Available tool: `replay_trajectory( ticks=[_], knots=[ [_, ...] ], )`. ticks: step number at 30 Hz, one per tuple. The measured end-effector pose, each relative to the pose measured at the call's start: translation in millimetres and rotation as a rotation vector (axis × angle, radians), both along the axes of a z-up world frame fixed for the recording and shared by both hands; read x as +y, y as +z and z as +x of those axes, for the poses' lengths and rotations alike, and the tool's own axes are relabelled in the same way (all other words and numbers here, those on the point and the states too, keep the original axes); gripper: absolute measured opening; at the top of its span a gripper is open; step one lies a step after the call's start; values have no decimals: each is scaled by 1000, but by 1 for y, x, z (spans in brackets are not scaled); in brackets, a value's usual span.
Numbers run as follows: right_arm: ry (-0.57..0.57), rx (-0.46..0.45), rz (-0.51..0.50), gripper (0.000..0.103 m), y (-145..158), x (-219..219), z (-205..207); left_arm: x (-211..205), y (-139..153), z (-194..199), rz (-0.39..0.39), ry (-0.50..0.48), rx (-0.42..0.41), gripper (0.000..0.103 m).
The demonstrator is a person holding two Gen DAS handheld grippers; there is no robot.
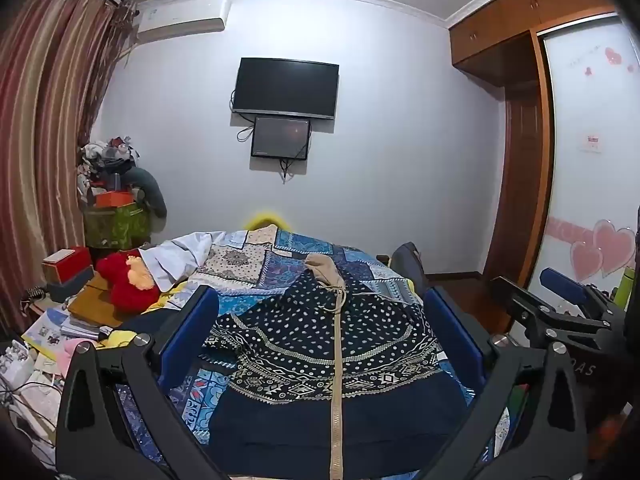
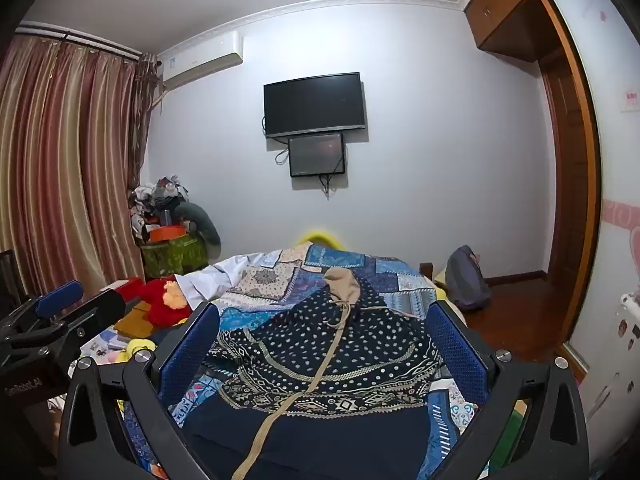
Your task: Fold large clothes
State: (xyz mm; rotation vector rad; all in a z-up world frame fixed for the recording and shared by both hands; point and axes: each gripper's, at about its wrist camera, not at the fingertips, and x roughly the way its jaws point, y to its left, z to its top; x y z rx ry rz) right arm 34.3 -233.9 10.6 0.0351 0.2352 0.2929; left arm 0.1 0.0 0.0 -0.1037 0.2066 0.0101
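Navy cloth with pale dots and a tan zip — one jacket (image 1: 320,344) lies spread flat, front up, on the patchwork bed (image 1: 256,264), its tan hood (image 1: 326,270) pointing toward the far wall. It looks soft and light, likely to slump and slide on the quilt, so the best hold seems to be the hem corners or the sleeve edges, one per side. Two tools hover above the near hem, neither touching cloth: the left gripper (image 1: 320,332) with fingers spread wide, and the right gripper (image 2: 324,344) likewise spread and holding nothing. One red plush toy (image 1: 124,280) sits well apart at the bed's left edge.
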Motion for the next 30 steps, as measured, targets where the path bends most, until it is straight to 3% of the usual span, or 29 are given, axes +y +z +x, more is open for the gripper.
replay_trajectory(
  ticks=[30],
  knots=[
    [-4, -2, -1, 103, 2, -2, -3, 0, -2, 0, 13, -7, 0, 103]
  ],
)
